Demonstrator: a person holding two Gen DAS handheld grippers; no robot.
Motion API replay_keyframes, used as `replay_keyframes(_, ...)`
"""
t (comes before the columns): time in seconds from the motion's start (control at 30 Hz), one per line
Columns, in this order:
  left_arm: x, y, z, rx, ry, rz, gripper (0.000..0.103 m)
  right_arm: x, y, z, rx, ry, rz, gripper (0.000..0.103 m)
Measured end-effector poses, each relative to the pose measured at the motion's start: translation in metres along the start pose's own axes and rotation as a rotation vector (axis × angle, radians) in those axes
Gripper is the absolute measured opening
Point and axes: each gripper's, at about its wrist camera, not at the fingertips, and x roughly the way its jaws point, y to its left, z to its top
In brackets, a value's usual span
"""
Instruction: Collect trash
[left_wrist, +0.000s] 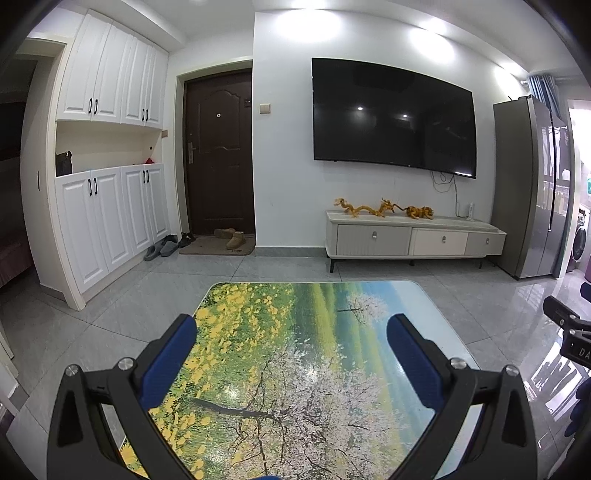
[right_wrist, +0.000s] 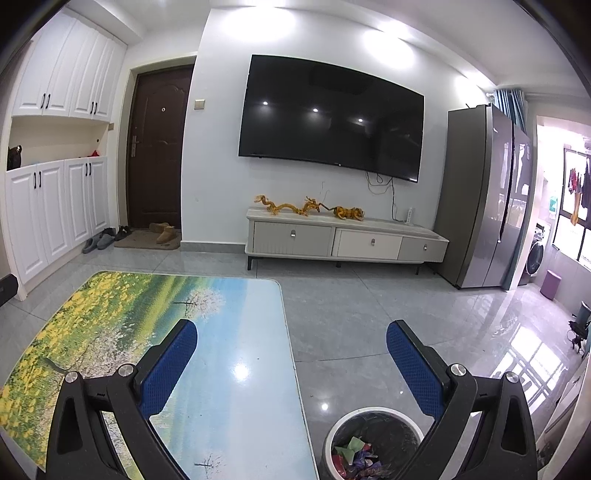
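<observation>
Your left gripper (left_wrist: 291, 328) has its blue fingers (left_wrist: 173, 358) spread wide with nothing between them, and they hang over the tabletop (left_wrist: 295, 369), whose printed picture of yellow flowers and blossoming trees fills the gap between the fingers. No loose trash shows on the tabletop in either view. Past your left fingertips lies the grey tiled floor (left_wrist: 155, 291), then a low white cabinet (left_wrist: 413, 240) with yellow dragon figures (left_wrist: 380, 209) on top, and a dark television (left_wrist: 391, 116) on the wall above it. To the left of your left fingers stand a brown door (left_wrist: 219, 155) and white cupboards (left_wrist: 110, 155); to the right stands a tall grey fridge (left_wrist: 532, 192).

Your right gripper (right_wrist: 291, 328) is likewise wide open and holds nothing. Its left finger (right_wrist: 170, 363) is over the right edge of the tabletop; its right finger (right_wrist: 415, 363) is over the floor. Just below and between these fingers, beside the tabletop's edge, sits a round white trash bin (right_wrist: 373, 443) with a black liner. Coloured scraps of trash (right_wrist: 354, 458) lie inside it.
</observation>
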Motion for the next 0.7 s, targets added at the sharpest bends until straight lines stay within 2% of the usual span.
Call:
replay_keyframes(0.3,-0.017,-0.005,0.005,0.008,-0.032,-0.009,0.103,-0.016,-0.003,0.002,0.007,-0.033,0.011,0.103)
replay_keyframes(0.7,0.001,-0.006,0.008,-0.006,-0.018,-0.051,0.103,-0.009,-0.012,0.010,0.027,-0.038,-0.003,0.103)
